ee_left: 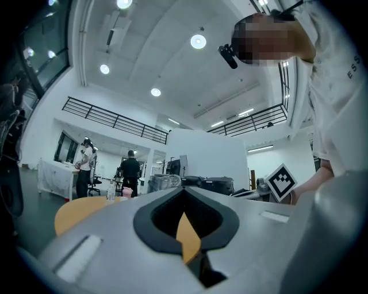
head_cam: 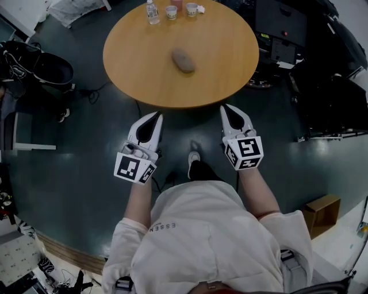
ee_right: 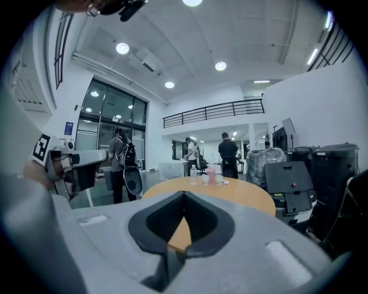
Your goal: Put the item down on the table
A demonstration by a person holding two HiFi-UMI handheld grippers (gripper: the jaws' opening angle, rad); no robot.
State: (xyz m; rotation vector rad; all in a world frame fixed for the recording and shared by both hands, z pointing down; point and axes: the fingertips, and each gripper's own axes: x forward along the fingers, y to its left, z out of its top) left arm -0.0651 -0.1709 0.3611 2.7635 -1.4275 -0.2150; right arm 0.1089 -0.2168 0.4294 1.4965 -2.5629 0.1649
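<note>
A grey-brown oval item (head_cam: 183,60) lies near the middle of the round wooden table (head_cam: 224,74). Both grippers hang over the dark floor, short of the table's near edge. My left gripper (head_cam: 158,116) is shut with nothing in it, and so is my right gripper (head_cam: 223,108). In the left gripper view the closed jaw tips (ee_left: 184,190) point past the table (ee_left: 75,212). The right gripper (ee_right: 184,195) faces the table (ee_right: 230,192), with nothing between its jaws. The item does not show in either gripper view.
A water bottle (head_cam: 152,11), two small cups (head_cam: 171,11) and a pink container (head_cam: 176,4) stand at the table's far edge. Black equipment (head_cam: 287,28) crowds the right, a dark chair (head_cam: 40,66) the left, a cardboard box (head_cam: 322,212) lower right. People stand beyond the table (ee_right: 228,152).
</note>
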